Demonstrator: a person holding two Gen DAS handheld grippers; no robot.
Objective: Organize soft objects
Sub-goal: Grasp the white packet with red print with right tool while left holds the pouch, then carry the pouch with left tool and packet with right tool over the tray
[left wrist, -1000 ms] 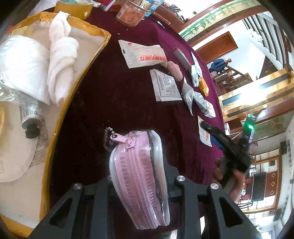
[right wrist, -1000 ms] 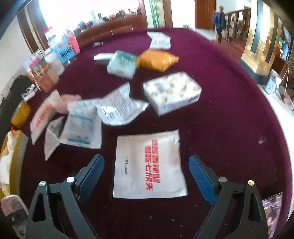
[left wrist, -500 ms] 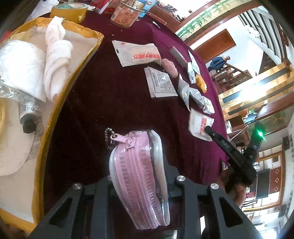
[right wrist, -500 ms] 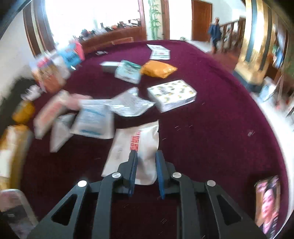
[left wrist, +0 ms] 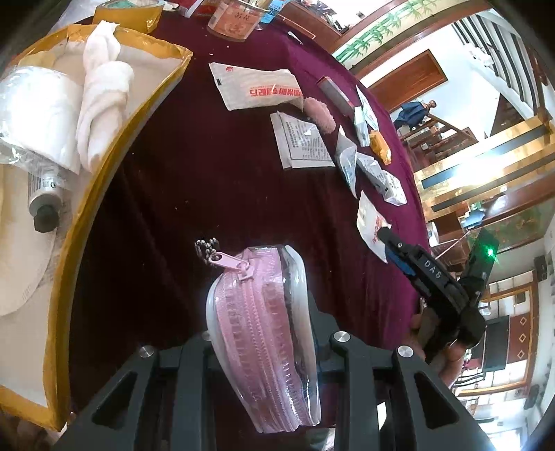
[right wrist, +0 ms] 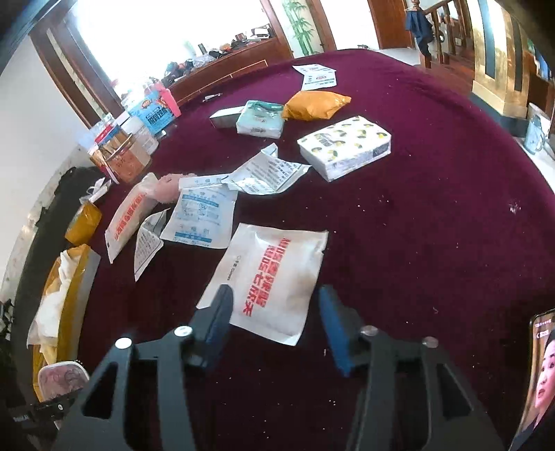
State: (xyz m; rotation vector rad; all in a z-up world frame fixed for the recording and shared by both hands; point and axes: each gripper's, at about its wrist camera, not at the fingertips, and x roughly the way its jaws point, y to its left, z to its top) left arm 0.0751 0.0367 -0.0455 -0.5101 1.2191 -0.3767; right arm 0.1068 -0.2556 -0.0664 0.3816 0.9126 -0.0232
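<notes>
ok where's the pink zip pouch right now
In the left wrist view, the pink zip pouch is clamped between the left tongs, held over the maroon tablecloth just right of the yellow-rimmed tray.

Lying open between the gold-rimmed tray (left wrist: 104, 166) and the row of packets: a wide bare strip of maroon table (left wrist: 194, 180). Crowding the far side: the white packet with red lettering (left wrist: 258, 88), a printed sachet (left wrist: 301, 142), a jar (left wrist: 236, 15). Sitting between the spread fingers of the right hand-held gripper (right wrist: 274, 317): 1 white pouch (right wrist: 270, 274). Stretching bare to its right: open cloth up to a phone (right wrist: 541, 374) at the edge.
</notes>
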